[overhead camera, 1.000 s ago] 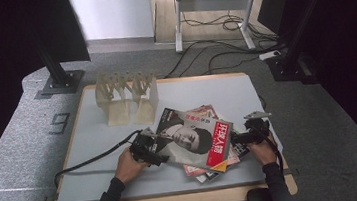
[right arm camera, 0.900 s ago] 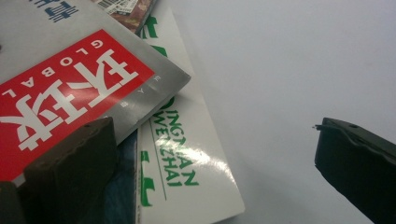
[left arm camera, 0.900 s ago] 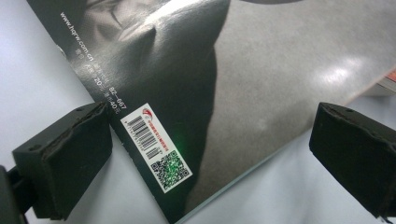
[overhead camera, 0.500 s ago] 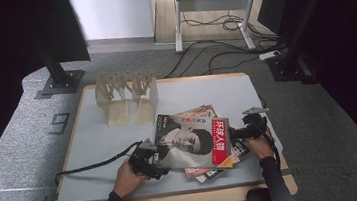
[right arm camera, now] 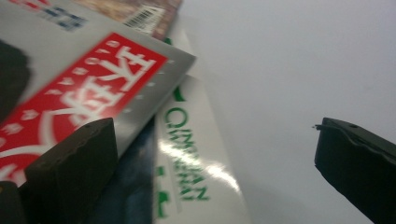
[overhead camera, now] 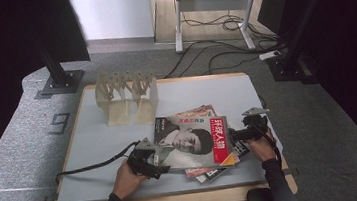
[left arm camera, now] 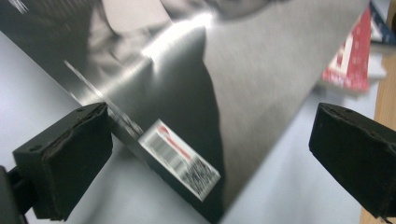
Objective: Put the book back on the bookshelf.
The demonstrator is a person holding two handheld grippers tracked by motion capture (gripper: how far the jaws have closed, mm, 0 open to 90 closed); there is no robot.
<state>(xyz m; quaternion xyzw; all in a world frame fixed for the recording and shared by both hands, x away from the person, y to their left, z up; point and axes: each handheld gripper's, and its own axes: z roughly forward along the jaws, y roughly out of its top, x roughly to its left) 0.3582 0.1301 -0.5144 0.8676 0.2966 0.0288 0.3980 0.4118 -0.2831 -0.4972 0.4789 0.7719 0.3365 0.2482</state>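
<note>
A stack of magazines [overhead camera: 199,146] lies on the near right part of the table [overhead camera: 95,139], fanned out unevenly. The top magazine [overhead camera: 191,140] has a dark portrait cover with a red strip down its right side.

The left gripper [overhead camera: 147,159] sits at that magazine's near left corner, jaws spread wide. In the left gripper view the glossy cover [left arm camera: 187,84] and its barcode [left arm camera: 180,158] lie between the two jaws, with one jaw close against the cover's edge and the other well off over bare table.

The right gripper [overhead camera: 243,135] is at the stack's right edge, also spread wide. In the right gripper view one jaw stands just beside the red strip [right arm camera: 79,102], and a white magazine [right arm camera: 196,158] with green lettering pokes out from under it; the other jaw is over bare table.

At the far left of the table stands a pale wooden rack [overhead camera: 127,96], well apart from the stack. A black cable [overhead camera: 93,165] trails left from the left gripper across the table.
</note>
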